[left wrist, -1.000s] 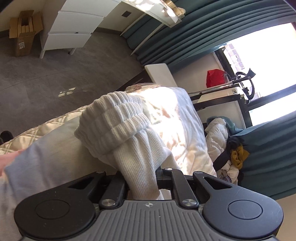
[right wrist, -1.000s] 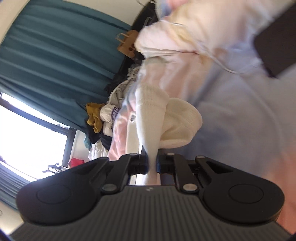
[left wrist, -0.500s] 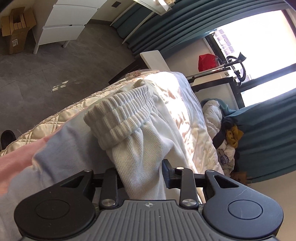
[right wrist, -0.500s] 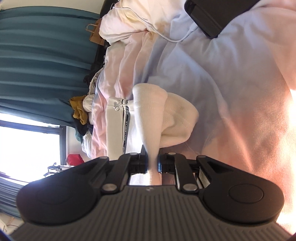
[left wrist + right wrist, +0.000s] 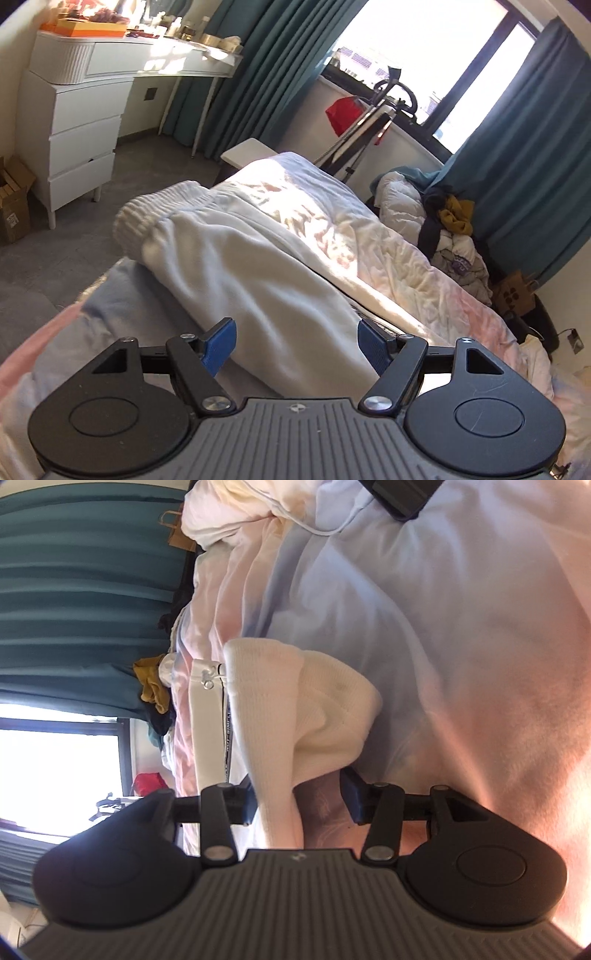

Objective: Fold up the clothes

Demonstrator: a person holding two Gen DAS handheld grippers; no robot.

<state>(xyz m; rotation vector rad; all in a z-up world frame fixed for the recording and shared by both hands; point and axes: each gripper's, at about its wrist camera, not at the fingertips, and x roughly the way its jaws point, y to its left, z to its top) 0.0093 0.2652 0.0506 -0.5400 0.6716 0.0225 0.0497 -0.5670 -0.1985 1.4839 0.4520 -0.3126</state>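
A white knit garment (image 5: 258, 266) with a ribbed cuff lies folded along the bed (image 5: 424, 280). My left gripper (image 5: 295, 341) is open, its blue pads (image 5: 221, 339) standing apart on either side of the cloth without pinching it. In the right wrist view the same garment's ribbed end (image 5: 295, 709) lies bunched on the pale blue sheet (image 5: 424, 602). My right gripper (image 5: 297, 794) is open; the cloth runs between its pads (image 5: 351, 794) and touches only the left one.
A white dresser (image 5: 74, 122) and desk stand at the left beyond grey floor. Teal curtains (image 5: 535, 155) frame the window. A clothes pile (image 5: 450, 229) sits past the bed. A dark flat object (image 5: 402, 494) lies on the sheet.
Both grippers have opened and let go of the white garment, which now lies flatter on the bed. The left gripper has turned to a more level view.
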